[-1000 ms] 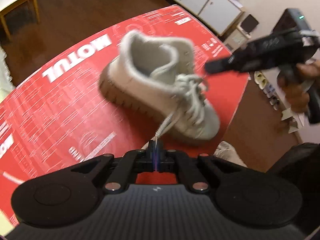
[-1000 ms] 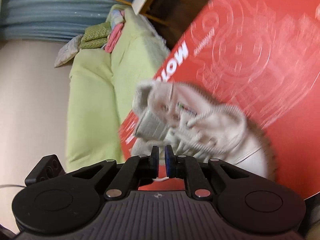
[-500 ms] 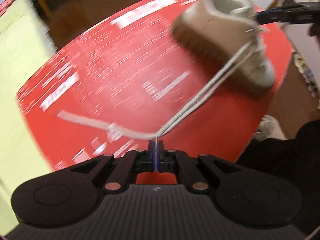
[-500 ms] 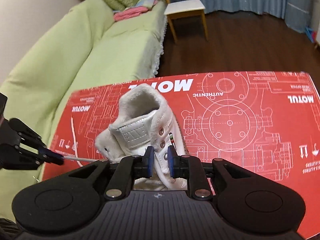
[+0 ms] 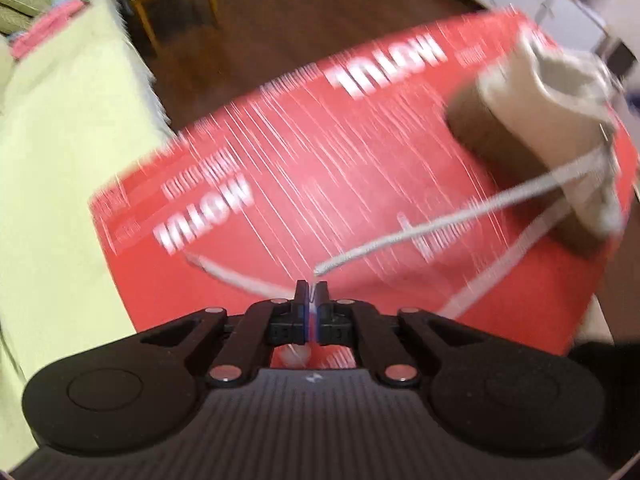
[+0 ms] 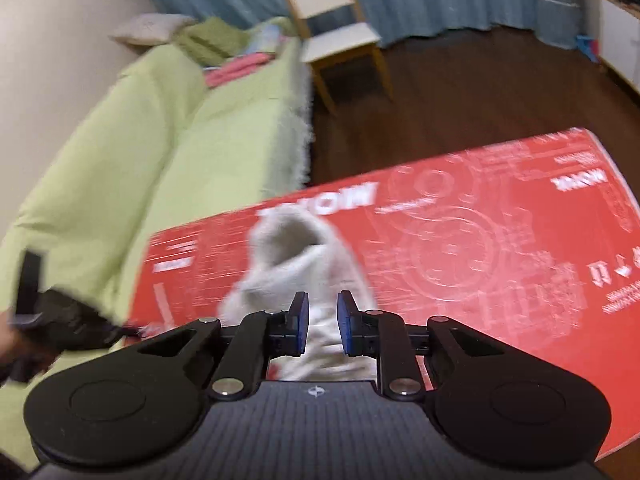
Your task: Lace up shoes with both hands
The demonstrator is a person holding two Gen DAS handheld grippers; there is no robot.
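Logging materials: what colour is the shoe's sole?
Brown sole, under the off-white shoe; clearest in the left wrist view.

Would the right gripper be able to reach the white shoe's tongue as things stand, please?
Probably yes. The right gripper has its fingers apart and points at the white fleece-lined shoe just ahead on the red printed mat, with nothing between them. Blur hides the tongue itself.

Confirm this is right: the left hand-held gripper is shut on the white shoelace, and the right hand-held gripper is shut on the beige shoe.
Not quite. The right hand-held gripper is open, jaws apart before the beige shoe, per the right wrist view. The left hand-held gripper is shut on the white shoelace.
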